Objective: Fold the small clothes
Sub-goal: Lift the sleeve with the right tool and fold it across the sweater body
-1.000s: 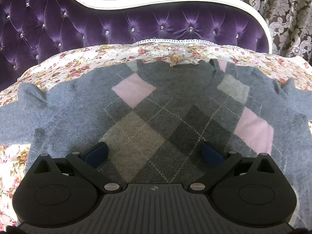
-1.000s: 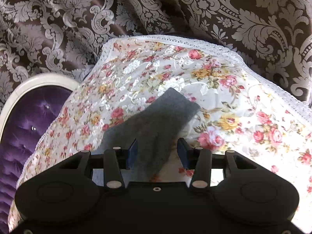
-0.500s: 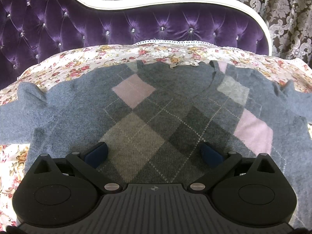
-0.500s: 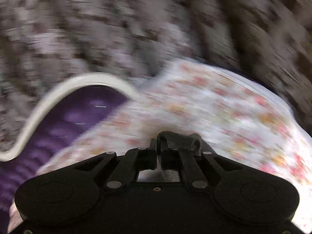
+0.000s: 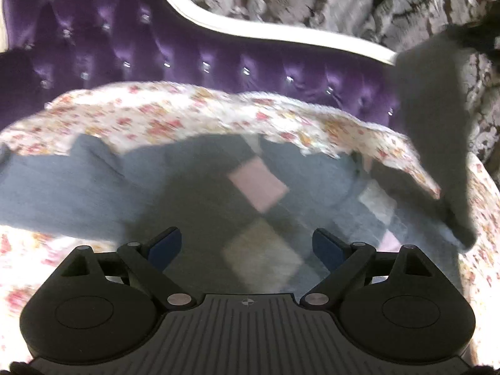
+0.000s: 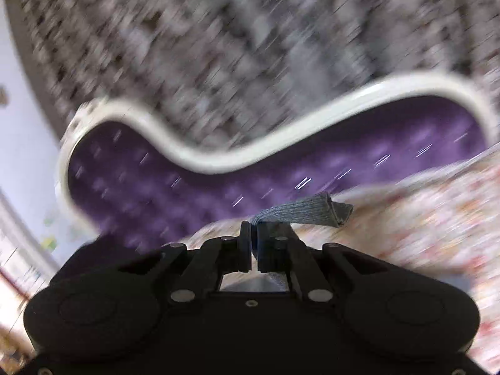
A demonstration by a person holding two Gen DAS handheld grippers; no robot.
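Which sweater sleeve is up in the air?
The right sleeve, pinched by the shut right gripper and lifted above the floral bedspread. The left sleeve lies flat on the bedspread.

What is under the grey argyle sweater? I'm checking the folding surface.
The sweater lies on a floral cloth, which shows around its edges. What the cloth covers beneath the sweater cannot be seen.

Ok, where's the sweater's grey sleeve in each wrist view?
Left wrist: the grey sleeve hangs lifted at right, above the floral bedspread.
Right wrist: its cuff is pinched in the right gripper, centre.
Shared landmark: purple tufted headboard.
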